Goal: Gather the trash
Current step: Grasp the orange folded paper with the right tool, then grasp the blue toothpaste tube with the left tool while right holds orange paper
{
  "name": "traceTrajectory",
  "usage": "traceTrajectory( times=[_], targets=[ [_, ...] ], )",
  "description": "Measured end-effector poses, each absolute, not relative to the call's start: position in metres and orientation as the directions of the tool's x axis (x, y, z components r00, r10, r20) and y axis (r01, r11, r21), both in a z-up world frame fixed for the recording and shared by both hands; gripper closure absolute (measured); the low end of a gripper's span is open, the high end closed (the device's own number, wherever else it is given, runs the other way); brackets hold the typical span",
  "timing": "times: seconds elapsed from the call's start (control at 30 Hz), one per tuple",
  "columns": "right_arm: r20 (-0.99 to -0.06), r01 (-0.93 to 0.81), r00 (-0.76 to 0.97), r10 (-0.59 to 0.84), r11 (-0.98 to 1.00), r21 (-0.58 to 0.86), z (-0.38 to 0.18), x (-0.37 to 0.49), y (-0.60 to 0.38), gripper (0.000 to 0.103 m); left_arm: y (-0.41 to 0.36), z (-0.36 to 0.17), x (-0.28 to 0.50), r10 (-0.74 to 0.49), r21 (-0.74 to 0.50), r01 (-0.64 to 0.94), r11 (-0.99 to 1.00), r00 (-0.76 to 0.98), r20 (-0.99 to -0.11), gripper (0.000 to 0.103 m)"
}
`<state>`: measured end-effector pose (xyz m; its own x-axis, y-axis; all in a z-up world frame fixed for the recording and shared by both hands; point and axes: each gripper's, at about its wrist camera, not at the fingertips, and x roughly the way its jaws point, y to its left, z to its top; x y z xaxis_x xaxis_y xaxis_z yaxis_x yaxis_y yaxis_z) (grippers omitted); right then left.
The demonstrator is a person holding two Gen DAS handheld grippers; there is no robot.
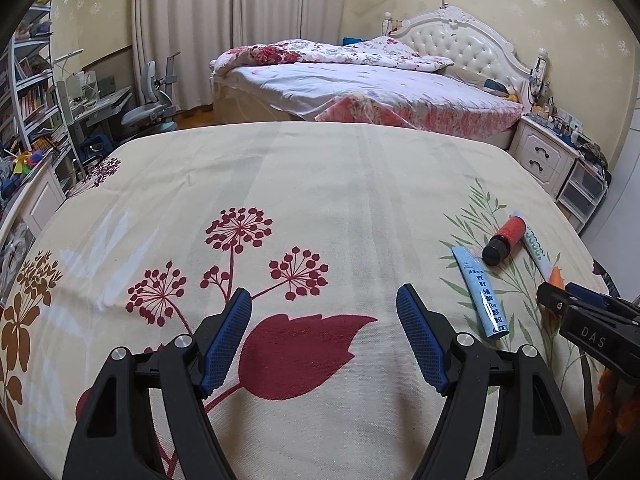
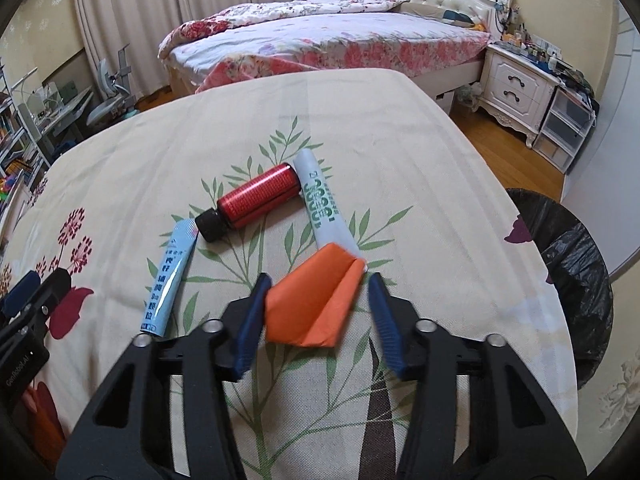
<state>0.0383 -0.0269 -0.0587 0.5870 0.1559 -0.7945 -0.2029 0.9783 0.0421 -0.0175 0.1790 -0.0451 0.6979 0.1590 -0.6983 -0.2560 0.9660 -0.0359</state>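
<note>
Desk (image 2: 400, 128), cream cloth with printed flowers and leaves.
Orange folded paper (image 2: 316, 300): lying between fingers of right gripper (image 2: 318, 286); left pad touching its edge, right pad just clear.
Light-blue sachet (image 2: 170, 278): Chinese print, unreadable.
Red bottle (image 2: 260, 198), black cap, lying flat.
White tube (image 2: 320, 200): green lettering, unclear.
Black-lined bin (image 2: 576, 264) at desk edge.
Left gripper (image 1: 324, 300): fingers wide apart over bare cloth.
Right gripper body marked "DAS".
</note>
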Motion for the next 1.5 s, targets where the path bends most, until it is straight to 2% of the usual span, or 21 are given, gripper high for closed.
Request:
traceTrajectory(
  times=[0.7, 1.03, 1.1, 1.17, 1.23, 1.5],
  targets=[
    [-0.782, -0.17, 0.616, 0.094, 0.985, -0.016, -0.059, 0.023, -0.073, 0.065, 0.125, -0.046, 0.001, 0.044, -0.06, -0.122, 0.991, 0.7, -0.712, 0.03],
    [-0.774, -0.183, 0.623, 0.112, 0.983, -0.005, -0.059, 0.025, -0.077, 0.064, 0.105, -0.054, 0.025, 0.048, -0.014, -0.089, 0.996, 0.657, -0.752, 0.03],
    [-0.772, -0.184, 0.625, 0.114, 0.983, -0.003, -0.059, 0.025, -0.078, 0.064, 0.102, -0.057, 0.027, 0.05, -0.003, -0.081, 0.997, 0.644, -0.764, 0.035],
    [-0.771, -0.184, 0.626, 0.118, 0.983, 0.0, -0.06, 0.024, -0.078, 0.064, 0.101, -0.061, 0.028, 0.045, 0.0, -0.07, 0.998, 0.628, -0.777, 0.048],
    [-0.77, -0.184, 0.627, 0.122, 0.983, 0.006, -0.06, 0.024, -0.079, 0.064, 0.099, -0.063, 0.027, 0.045, 0.005, -0.066, 0.998, 0.62, -0.783, 0.056],
    [-0.769, -0.184, 0.628, 0.121, 0.983, 0.004, -0.06, 0.024, -0.08, 0.064, 0.094, -0.062, 0.024, 0.052, 0.026, -0.051, 0.998, 0.626, -0.778, 0.072]
  ],
)
